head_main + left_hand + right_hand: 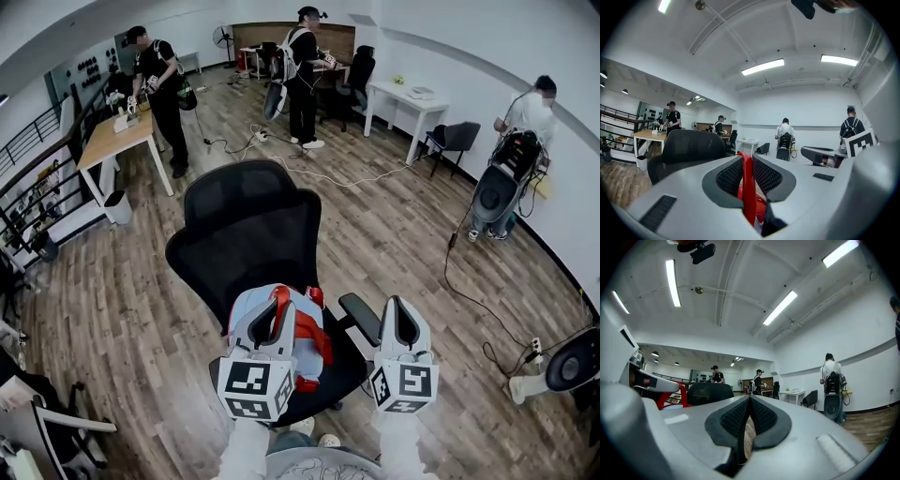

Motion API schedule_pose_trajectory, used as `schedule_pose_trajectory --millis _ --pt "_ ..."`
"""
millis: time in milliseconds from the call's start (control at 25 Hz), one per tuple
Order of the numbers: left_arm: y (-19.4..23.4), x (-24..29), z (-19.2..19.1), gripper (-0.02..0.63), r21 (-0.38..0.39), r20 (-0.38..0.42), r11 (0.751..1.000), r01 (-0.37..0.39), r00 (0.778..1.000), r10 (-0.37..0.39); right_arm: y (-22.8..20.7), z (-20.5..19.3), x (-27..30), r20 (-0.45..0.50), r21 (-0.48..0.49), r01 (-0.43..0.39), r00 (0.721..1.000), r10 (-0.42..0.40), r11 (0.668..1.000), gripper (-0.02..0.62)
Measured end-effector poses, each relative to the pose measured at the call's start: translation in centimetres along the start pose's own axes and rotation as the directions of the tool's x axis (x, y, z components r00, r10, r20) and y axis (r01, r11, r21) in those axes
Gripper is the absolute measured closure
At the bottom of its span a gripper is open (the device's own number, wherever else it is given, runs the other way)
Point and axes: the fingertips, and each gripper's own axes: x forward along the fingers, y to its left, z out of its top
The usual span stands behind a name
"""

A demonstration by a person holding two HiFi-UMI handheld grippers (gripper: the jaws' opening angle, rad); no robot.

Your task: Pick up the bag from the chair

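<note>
A light blue bag (pixel 307 330) with red straps rests on the seat of a black mesh office chair (pixel 248 220), right in front of me. My left gripper (pixel 273 321) is over the bag, shut on one red strap (pixel 746 187), which runs up between its two pads. My right gripper (pixel 401 323) hovers to the right of the bag, above the chair's right armrest (pixel 361 317). Its jaws meet at the tip (pixel 749 400) with nothing between them. The chair back (pixel 691 147) stands beyond the left gripper.
Wooden floor all round the chair. Cables (pixel 328 176) trail across the floor behind it. Several people stand at desks (pixel 117 141) along the back and right wall. Another chair (pixel 56 427) sits at the lower left, and a black chair (pixel 455 139) by the white table.
</note>
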Motion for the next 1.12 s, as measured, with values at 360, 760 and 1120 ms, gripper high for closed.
schedule_pose_trajectory --millis 360,760,1120 --pt "0.1 0.0 -0.1 0.540 -0.007 -0.006 1.000 -0.013 1.000 0.013 -0.3 0.0 0.0 0.002 0.012 -0.004 1.000 0.004 1.000 0.586" --pt "0.2 0.2 -0.2 0.540 0.002 -0.011 1.000 -0.027 1.000 0.027 -0.7 -0.3 0.0 -0.003 0.015 -0.006 1.000 0.006 1.000 0.586" --pt "1.2 -0.1 -0.1 0.540 -0.011 -0.010 1.000 -0.029 1.000 0.029 0.5 -0.3 0.4 -0.005 0.008 -0.013 1.000 0.013 1.000 0.586"
